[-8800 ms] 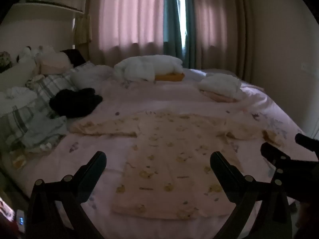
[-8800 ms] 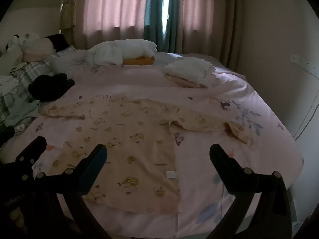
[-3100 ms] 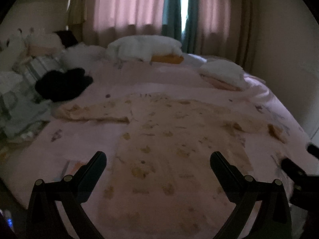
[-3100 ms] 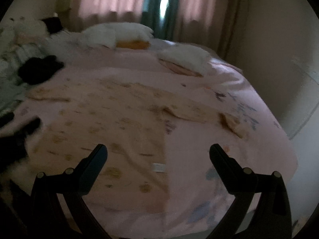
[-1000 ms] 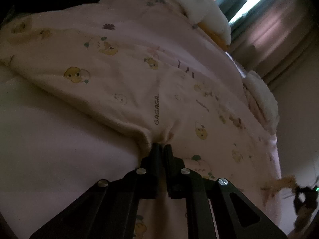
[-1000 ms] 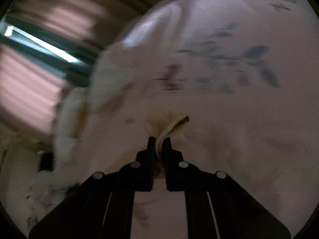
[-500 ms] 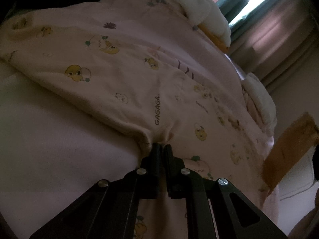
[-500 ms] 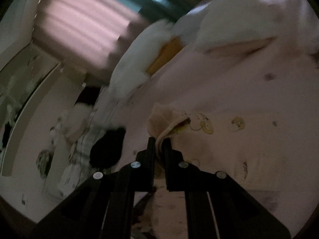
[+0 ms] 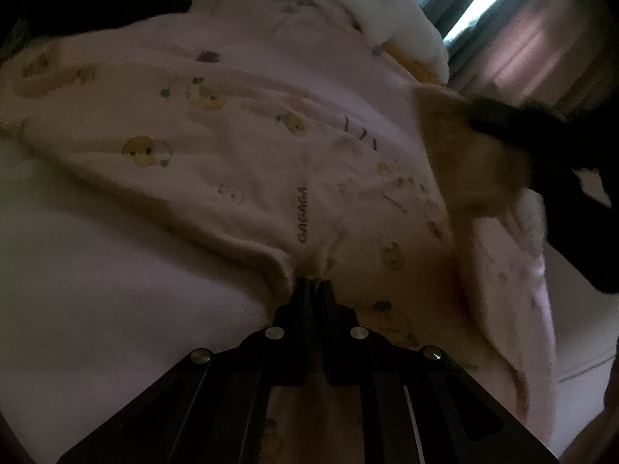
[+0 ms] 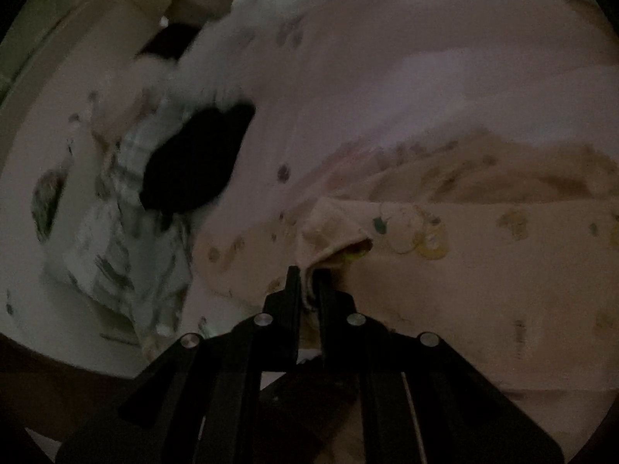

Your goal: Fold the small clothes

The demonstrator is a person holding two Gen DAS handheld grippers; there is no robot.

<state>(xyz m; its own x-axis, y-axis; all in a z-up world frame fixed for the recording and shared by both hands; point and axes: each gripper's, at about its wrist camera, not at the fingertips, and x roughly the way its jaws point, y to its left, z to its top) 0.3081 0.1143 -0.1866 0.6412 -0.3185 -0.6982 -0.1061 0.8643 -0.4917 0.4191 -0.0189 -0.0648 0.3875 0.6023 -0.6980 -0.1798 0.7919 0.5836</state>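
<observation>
bed (image 9: 96, 270): pale pink sheet, everything sits on this
garment (image 9: 240, 143): small cream baby top with yellow chick prints and "GAGAGA" text, spread flat across the bed, one sleeve lifted
sleeve (image 10: 332, 232): cuff end, now over the garment's body instead of out at the bed's far side like a second ago
left gripper (image 9: 314, 284): pinching the garment's edge, hasn't budged
right gripper (image 10: 305, 274): clamped on the sleeve cuff

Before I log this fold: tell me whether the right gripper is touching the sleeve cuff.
Touching. The right wrist view shows the right gripper shut on the sleeve cuff, fabric pinched between its fingers.
</observation>
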